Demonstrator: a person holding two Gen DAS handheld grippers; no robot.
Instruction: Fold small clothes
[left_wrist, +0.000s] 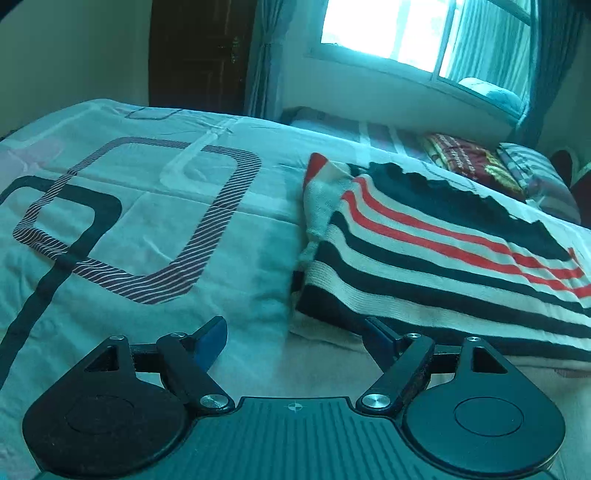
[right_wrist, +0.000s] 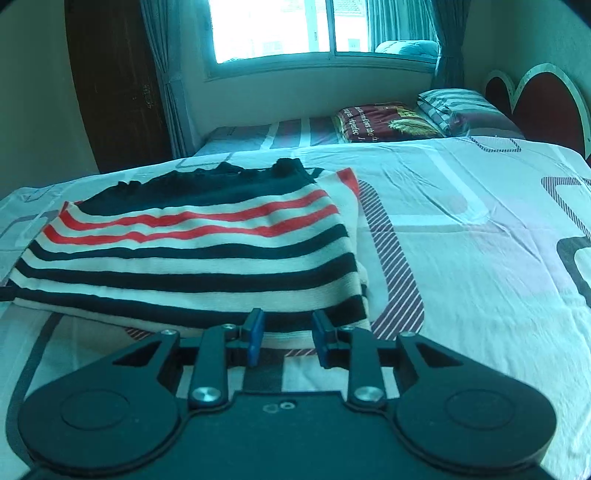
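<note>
Lying folded on the bed, striped jumper with stripes running crosswise to both views, long axis side to side. Sitting ahead and to the right of the left tongs, near hem just past the right-hand finger; directly ahead of the right tongs, hem apparently just beyond the fingertips. Left tongs spread wide, holding nothing, over bare sheet. Right tongs partly open, nothing pinched. Probably nearer for a hem grab: right.
</note>
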